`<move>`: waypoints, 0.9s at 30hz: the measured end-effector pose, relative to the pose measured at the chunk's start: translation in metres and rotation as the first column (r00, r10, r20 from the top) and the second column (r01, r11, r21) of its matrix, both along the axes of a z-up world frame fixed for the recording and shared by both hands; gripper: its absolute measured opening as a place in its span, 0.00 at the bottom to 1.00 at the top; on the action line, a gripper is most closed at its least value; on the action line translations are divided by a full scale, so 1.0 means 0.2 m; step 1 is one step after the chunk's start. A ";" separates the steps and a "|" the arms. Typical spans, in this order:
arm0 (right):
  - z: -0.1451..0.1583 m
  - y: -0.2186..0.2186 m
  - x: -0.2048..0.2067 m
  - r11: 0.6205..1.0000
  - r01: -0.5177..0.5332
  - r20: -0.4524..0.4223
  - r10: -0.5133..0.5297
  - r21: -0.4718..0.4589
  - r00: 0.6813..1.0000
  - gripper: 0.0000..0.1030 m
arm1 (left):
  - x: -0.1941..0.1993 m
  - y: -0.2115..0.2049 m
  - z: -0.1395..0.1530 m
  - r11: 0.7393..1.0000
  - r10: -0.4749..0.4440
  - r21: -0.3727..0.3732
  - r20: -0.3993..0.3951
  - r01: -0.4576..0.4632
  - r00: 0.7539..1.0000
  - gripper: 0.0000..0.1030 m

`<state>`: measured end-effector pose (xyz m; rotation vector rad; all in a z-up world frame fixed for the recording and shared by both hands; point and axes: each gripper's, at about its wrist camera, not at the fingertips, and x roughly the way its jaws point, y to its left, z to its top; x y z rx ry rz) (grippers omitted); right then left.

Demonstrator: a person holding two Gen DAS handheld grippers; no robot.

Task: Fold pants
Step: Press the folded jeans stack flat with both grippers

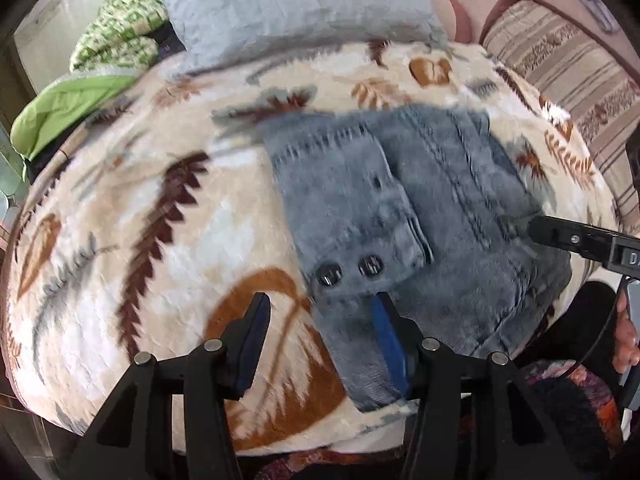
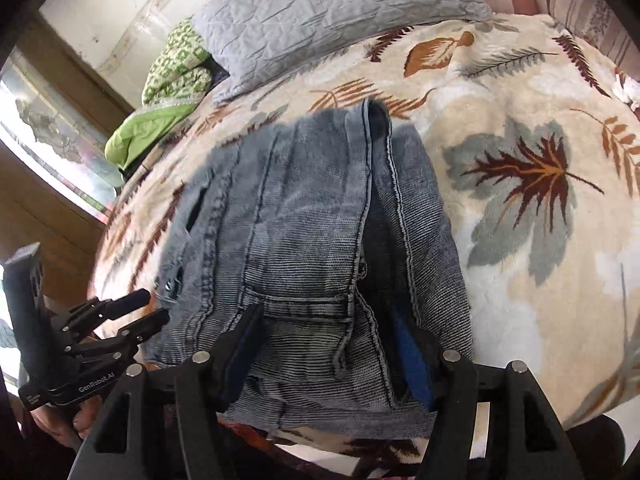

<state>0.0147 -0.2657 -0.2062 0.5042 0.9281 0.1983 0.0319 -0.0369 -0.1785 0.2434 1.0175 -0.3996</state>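
Observation:
Folded blue-grey jeans lie on a cream blanket with a leaf pattern. My left gripper hovers open at their near left corner. Its right finger is over the waistband edge by two dark buttons, and its left finger is over bare blanket. In the right wrist view the jeans fill the middle. My right gripper stands open astride their near edge, with denim lying flat between the blue pads. The left gripper shows at the jeans' left side, and the right gripper reaches in at their right edge.
A grey quilted pillow and a green patterned blanket lie at the bed's far end. A striped cushion borders the right side. A wooden frame and window stand left of the bed. A hand holds the right gripper.

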 end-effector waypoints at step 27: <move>0.01 -0.38 -0.03 0.973 0.094 0.023 -0.101 0.209 0.995 0.68 | 0.28 0.20 -0.04 0.986 0.096 -0.121 -0.158 -0.116 0.983 0.60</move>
